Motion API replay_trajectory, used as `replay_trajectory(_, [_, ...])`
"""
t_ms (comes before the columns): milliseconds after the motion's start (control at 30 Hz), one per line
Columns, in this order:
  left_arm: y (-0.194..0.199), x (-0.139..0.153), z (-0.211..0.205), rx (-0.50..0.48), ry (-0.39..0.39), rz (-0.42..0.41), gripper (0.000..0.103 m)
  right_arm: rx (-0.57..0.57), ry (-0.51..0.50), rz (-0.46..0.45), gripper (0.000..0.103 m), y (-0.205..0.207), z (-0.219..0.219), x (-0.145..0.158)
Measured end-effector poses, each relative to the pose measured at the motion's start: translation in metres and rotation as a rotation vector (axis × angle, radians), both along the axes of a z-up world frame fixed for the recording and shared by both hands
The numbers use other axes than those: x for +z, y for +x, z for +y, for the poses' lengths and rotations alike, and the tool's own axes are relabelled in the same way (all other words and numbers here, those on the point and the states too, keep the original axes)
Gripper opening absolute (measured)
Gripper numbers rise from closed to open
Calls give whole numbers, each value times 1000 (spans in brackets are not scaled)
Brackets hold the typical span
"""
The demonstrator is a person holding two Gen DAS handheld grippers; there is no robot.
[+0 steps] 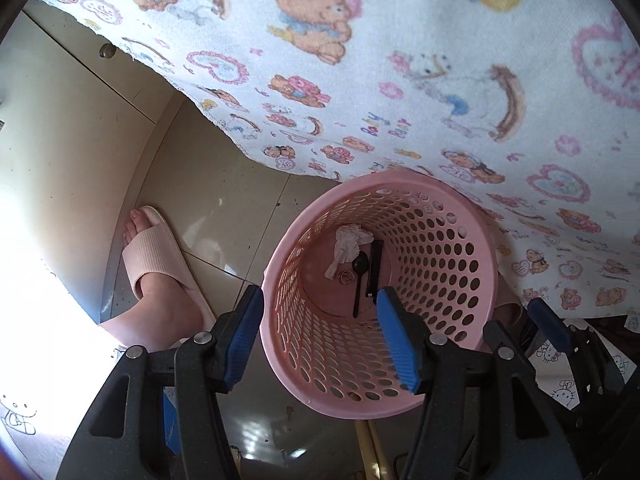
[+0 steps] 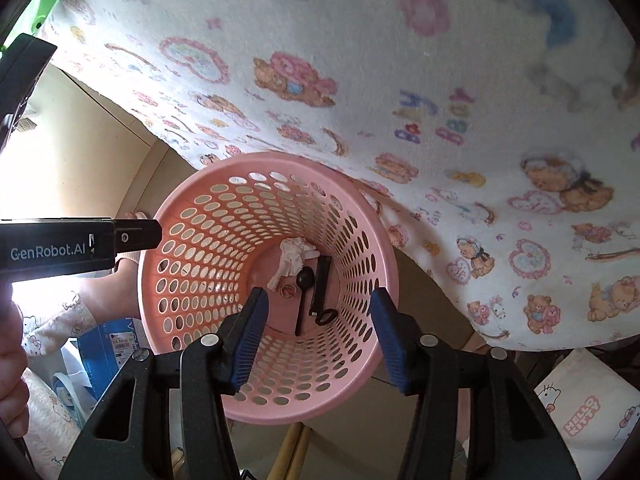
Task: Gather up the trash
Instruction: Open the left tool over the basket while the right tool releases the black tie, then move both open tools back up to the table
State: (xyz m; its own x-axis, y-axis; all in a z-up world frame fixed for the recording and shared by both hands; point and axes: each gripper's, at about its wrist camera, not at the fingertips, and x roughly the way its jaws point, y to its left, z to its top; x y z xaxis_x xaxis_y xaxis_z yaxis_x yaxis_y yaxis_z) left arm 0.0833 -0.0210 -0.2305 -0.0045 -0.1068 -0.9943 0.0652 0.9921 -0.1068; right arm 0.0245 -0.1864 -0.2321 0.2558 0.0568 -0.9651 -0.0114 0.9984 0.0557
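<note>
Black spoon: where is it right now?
In both wrist views the black spoon lies on the floor of the pink basket, between the crumpled white tissue and a flat black strip.

Both wrist cameras look almost straight down along their claws from close above the pink perforated basket [image 1: 380, 396] [image 2: 360, 216]. The left view holds it toward five o'clock, the right view near centre; both share its inside and the teddy-print cloth [image 1: 400, 80] [image 2: 400, 80] at twelve o'clock.

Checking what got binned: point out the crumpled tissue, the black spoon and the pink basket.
crumpled tissue [image 2: 291, 259]: right wrist view, its middle.
black spoon [image 1: 360, 261]: left wrist view, its bowl.
pink basket [image 2: 176, 196]: right wrist view, left rim.
</note>
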Motion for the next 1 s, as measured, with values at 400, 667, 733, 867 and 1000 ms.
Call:
replay_trajectory(400, [0, 84, 18, 2, -7, -251, 57, 41, 9, -241, 56, -13, 12, 85])
replay_trajectory(667, [-2, 121, 29, 31, -106, -360, 59, 45, 36, -360, 67, -20, 12, 122])
replay_trajectory(733, [-2, 126, 31, 37, -95, -382, 59, 51, 27, -388, 68, -21, 13, 129])
replay_trajectory(867, [-3, 138, 34, 44, -70, -432, 62, 46, 20, -422, 68, -21, 10, 139])
replay_trajectory(1000, [-6, 155, 33, 28, -52, -506, 69, 39, 25, -479, 84, -25, 4, 151])
